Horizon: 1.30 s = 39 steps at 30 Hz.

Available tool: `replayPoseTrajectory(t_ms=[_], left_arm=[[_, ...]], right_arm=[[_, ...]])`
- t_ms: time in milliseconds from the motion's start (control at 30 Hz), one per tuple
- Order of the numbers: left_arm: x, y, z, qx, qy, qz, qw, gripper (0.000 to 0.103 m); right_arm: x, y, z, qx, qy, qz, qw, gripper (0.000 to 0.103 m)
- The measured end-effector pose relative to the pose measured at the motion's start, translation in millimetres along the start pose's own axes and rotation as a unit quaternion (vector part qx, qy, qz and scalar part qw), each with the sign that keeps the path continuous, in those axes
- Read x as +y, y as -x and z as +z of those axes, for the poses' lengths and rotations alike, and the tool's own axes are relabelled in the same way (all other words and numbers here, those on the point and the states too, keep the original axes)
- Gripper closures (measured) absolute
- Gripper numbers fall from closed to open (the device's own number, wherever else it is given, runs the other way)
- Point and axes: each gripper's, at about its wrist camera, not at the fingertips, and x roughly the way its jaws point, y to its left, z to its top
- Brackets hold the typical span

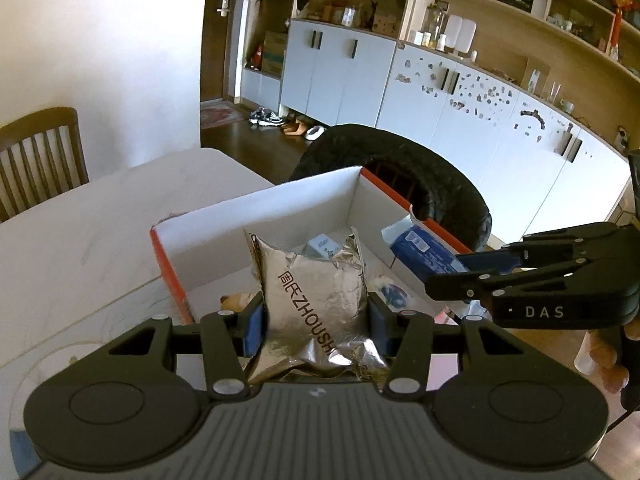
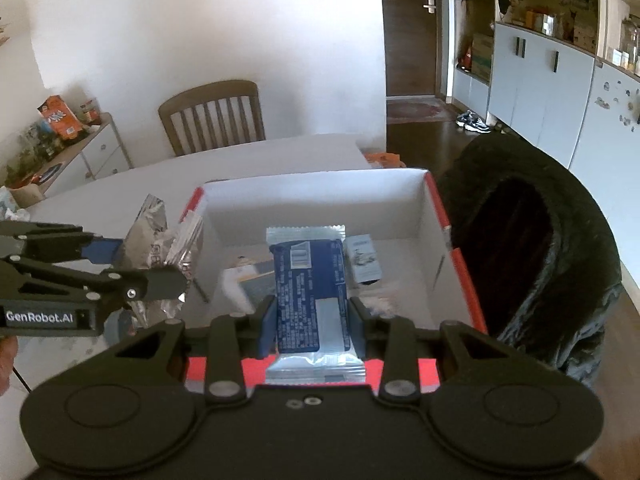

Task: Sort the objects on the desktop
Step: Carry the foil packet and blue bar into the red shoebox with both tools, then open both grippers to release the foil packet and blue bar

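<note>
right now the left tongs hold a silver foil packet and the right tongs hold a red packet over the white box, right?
Not quite: the packet in the right tongs is blue, not red, as the right wrist view shows. The left tongs do hold the silver foil packet, by the white box.

A wooden chair (image 2: pixel 212 114) stood against the white wall beyond the white table (image 1: pixel 72 240). A black coat (image 2: pixel 532 248) hung just beside the table. Shoes (image 1: pixel 266 117) lay on the dark floor below pale cabinets (image 1: pixel 340 80), with cluttered shelves (image 1: pixel 520 12) above.
</note>
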Motion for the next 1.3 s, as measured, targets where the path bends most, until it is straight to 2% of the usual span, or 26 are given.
replayPoseTrajectory(t_ms=[267, 667, 1167, 1300], left_arm=[[0, -34, 15, 0.017, 0.001, 0.014, 0.9998, 0.053], [12, -83, 23, 0.062, 0.0, 0.043, 0.9971, 0.053], [25, -115, 21, 0.117, 0.016, 0.026, 0.9926, 0.052], [25, -117, 24, 0.112, 0.013, 0.024, 0.9934, 0.048]], right_arm=[[-21, -23, 11, 0.016, 0.007, -0.007, 1.0, 0.067], [-25, -73, 24, 0.045, 0.047, -0.031, 0.997, 0.067], [-28, -112, 23, 0.093, 0.056, -0.028, 0.994, 0.067], [-30, -115, 23, 0.095, 0.053, -0.029, 0.994, 0.066]])
